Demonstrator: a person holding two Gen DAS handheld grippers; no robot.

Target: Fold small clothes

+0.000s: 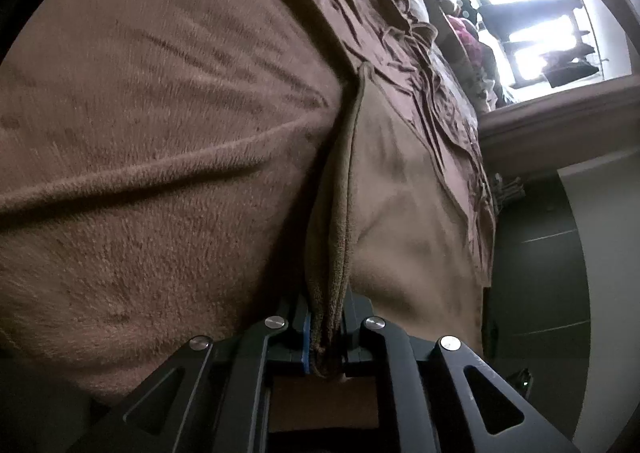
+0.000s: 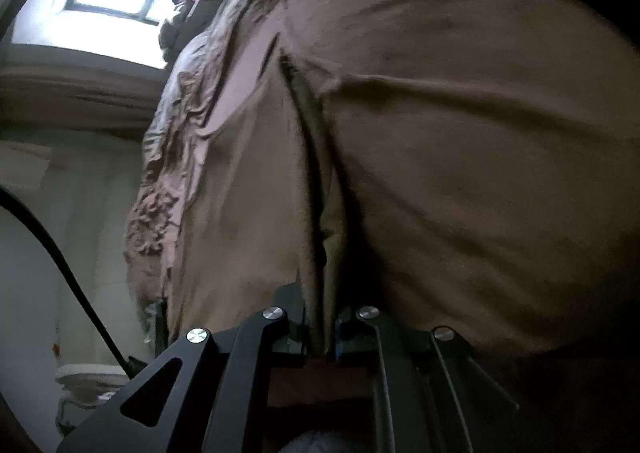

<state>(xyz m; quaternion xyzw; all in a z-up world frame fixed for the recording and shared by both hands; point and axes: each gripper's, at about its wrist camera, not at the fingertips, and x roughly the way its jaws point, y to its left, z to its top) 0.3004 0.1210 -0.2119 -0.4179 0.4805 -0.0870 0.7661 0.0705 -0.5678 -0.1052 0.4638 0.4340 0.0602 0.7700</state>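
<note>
Brown fleecy cloth (image 1: 160, 133), creased | left gripper (image 1: 326, 333), right gripper (image 2: 322, 329): fingers clamped on its folded edge

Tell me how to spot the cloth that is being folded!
Find the bed, covered in a crinkly, shiny brown spread. On it lies a plain, fuzzy brown cloth, filling most of both views. Unlike the wrinkled spread, it is soft and matte, and a bunched fold of it is pinched in the fingers of the left gripper and the right gripper.
</note>
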